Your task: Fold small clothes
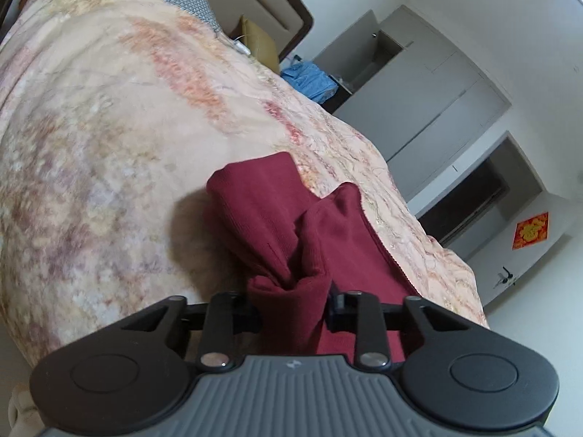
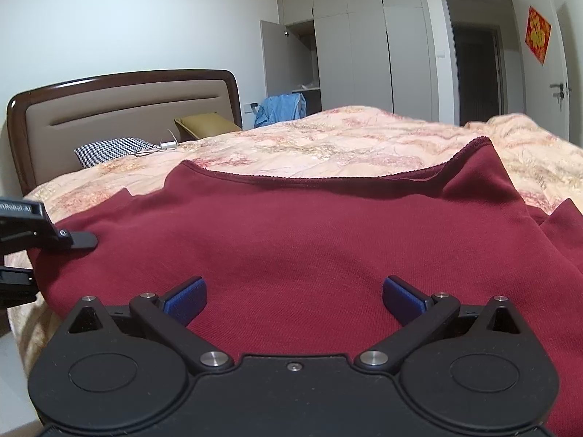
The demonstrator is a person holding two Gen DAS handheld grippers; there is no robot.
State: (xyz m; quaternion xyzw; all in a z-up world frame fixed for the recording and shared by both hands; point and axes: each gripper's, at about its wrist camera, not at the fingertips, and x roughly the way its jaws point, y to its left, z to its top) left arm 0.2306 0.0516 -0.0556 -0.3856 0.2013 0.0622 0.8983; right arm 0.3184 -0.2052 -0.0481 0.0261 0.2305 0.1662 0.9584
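A dark red knit garment [image 2: 291, 240] lies spread on the bed, its scalloped hem at the far side. My right gripper [image 2: 294, 296] is open just above its near part, blue pads [image 2: 186, 300] wide apart and empty. My left gripper [image 1: 293, 300] is shut on a bunched fold of the same red garment [image 1: 277, 218], which drapes forward from the jaws onto the quilt; its fingertips are hidden in the cloth. The left gripper also shows at the left edge of the right wrist view [image 2: 78, 240], at the garment's left edge.
The bed has a pink floral quilt [image 2: 346, 142], a padded headboard [image 2: 124, 116], a checked pillow [image 2: 113, 149] and an olive pillow [image 2: 207, 125]. Blue cloth [image 2: 280, 109] lies beyond the bed by grey wardrobes [image 2: 368, 47]. A dark doorway [image 2: 477, 73] is at the right.
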